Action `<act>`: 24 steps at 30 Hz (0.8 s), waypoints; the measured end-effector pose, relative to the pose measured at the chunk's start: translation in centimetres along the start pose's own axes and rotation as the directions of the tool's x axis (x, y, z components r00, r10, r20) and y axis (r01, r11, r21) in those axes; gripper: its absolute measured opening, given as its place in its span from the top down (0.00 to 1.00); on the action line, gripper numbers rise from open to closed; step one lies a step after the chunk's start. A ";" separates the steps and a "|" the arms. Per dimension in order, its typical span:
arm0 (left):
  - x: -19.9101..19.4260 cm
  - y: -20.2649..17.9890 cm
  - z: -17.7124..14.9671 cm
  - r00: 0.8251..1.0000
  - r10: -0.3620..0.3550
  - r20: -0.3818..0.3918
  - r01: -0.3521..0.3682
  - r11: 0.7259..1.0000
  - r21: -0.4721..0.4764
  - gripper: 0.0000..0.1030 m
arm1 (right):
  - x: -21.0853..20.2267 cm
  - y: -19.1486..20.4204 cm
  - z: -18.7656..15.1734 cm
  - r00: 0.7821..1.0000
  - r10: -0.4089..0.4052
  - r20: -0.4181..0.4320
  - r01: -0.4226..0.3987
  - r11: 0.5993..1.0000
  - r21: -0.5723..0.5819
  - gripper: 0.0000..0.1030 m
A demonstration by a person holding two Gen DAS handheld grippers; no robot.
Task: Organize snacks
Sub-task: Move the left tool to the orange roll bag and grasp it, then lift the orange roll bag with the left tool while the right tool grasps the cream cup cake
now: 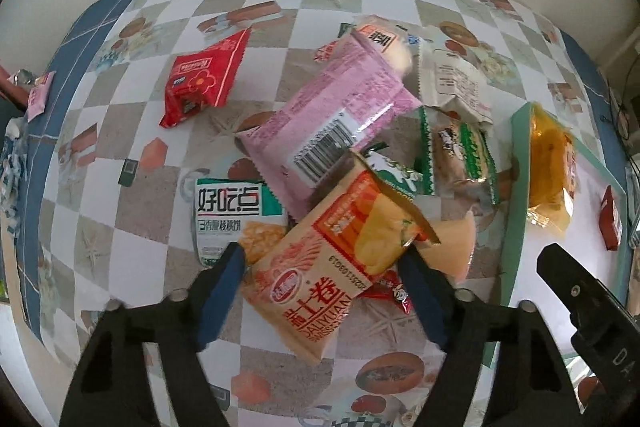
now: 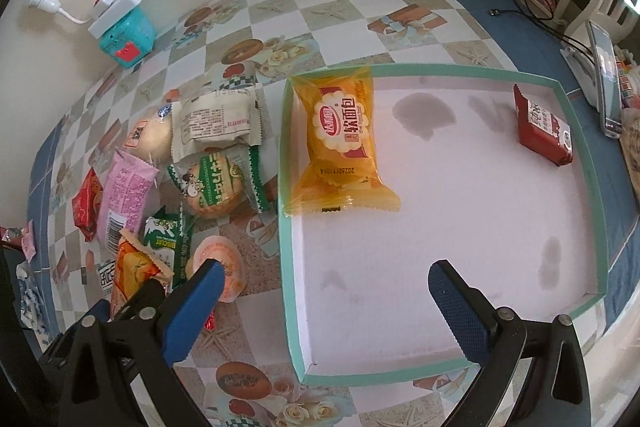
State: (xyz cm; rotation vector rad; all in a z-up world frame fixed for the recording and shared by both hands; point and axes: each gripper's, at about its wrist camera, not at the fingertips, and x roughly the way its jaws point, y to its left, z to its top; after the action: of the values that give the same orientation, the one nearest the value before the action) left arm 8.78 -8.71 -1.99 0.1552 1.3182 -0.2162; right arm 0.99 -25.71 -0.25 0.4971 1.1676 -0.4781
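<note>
The orange snack packet lies at the near edge of the pile on the table, between my left gripper fingers. I see one blue pad at its left edge and the other at its right corner; the fingers stand part-way in, but I cannot tell whether they press it. At eleven o'clock from it sits a white-and-green packet, at twelve a pink packet, and farther at ten a red packet.

My right gripper hangs spread wide with nothing in it, over the near left wall of the white tray. Farther inside, a yellow bread packet lies at twelve against the left wall, a red packet at two.
</note>
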 end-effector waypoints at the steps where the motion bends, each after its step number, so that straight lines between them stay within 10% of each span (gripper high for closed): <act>1: 0.0 -0.1 0.0 1.000 0.001 0.004 -0.001 1.000 0.005 0.36 | 0.0 0.0 0.0 1.000 0.000 0.001 0.000 1.000 0.000 0.00; 4: -0.1 -0.2 0.0 0.999 -0.038 0.004 0.038 0.999 0.004 0.59 | 0.0 0.2 0.0 1.000 0.002 0.003 -0.002 1.000 -0.007 0.00; 24: -3.3 6.0 0.6 0.995 -0.063 0.075 0.078 0.973 -0.218 0.63 | 0.2 6.5 -1.9 0.994 0.088 0.065 -0.069 0.968 -0.242 0.01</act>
State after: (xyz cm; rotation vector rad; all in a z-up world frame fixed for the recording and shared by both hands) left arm 10.08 -2.82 1.26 -0.0866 1.2714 -0.1323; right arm 3.53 -19.38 -0.28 0.3120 1.1112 -0.2798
